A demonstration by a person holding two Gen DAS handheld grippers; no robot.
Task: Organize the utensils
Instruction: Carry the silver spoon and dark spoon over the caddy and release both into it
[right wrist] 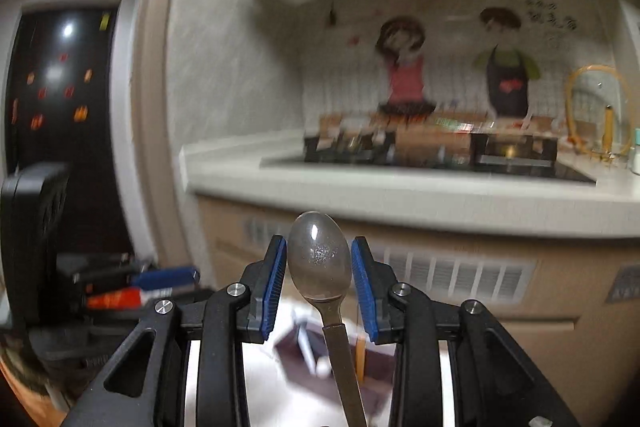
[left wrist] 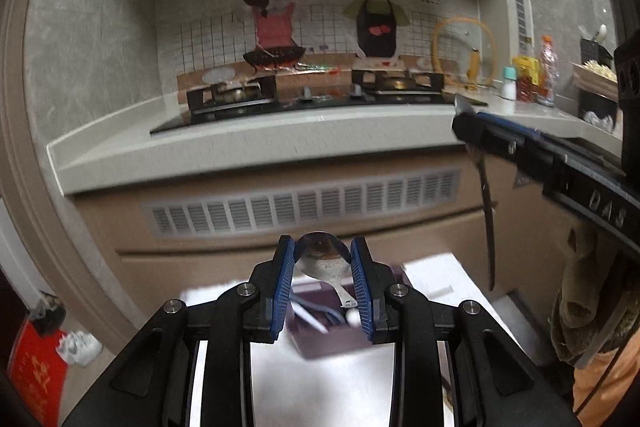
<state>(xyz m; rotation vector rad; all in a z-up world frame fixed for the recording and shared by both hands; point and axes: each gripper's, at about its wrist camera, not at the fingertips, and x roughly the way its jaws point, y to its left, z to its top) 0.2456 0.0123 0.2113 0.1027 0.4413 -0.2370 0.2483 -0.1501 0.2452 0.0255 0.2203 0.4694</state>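
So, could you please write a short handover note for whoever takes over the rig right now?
Left gripper: shut on a short spoon, gripped by its bowl, handle pointing down.
Right gripper: shut on a long-handled spoon, also gripped by its bowl, handle hanging down.
Both are lifted in front of the kitchen counter, above the dark utensil box on the white surface.
Done: both spoons are picked up; the box already holds some utensils, too blurred to name.
Left: set each spoon in its place. Which compartment cannot be told from here.
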